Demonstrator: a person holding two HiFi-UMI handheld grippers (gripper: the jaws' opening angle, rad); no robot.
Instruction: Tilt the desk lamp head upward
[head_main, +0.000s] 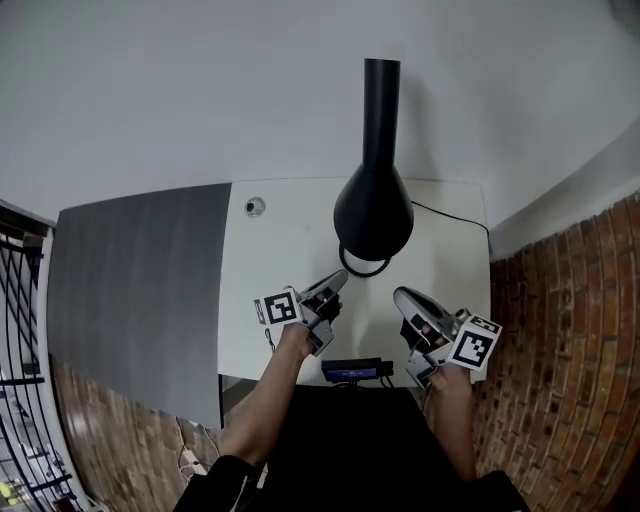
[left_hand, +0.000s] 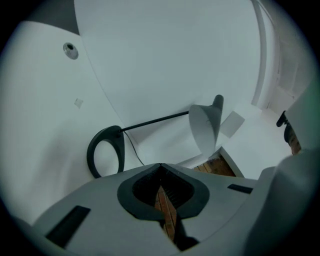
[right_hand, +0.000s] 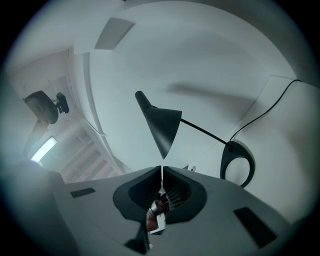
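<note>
1. The desk lamp head (head_main: 373, 210), black and cone-shaped, sits over the middle of the white surface (head_main: 290, 335). A thin rod carries it out from a ring base (left_hand: 118, 149), and a black cable (head_main: 452, 216) trails off to the right.
2. The left tongs (head_main: 335, 282) have their jaws pressed together with nothing between them. They are near the ring base but apart from it, and clear of the lamp head.
3. The right tongs (head_main: 400, 296) are likewise closed and empty, and they look up at the lamp head from a little way off.
4. Progress, as I judge it: nothing has been done yet, since neither pair touches the lamp. The whole tilt is left to do (either by gripping the shade's rim or by nudging it up from beneath with closed jaws), perhaps with the other pair steadying the base.
5. The surface is otherwise nearly bare, with a small round fitting (head_main: 255, 207) near its back-left and a dark device (head_main: 350, 372) at its near edge.
6. A grey panel (head_main: 140, 290) adjoins the surface on the left. A pale wall (head_main: 180, 90) stands behind, and brickwork (head_main: 570, 360) shows to the right.
</note>
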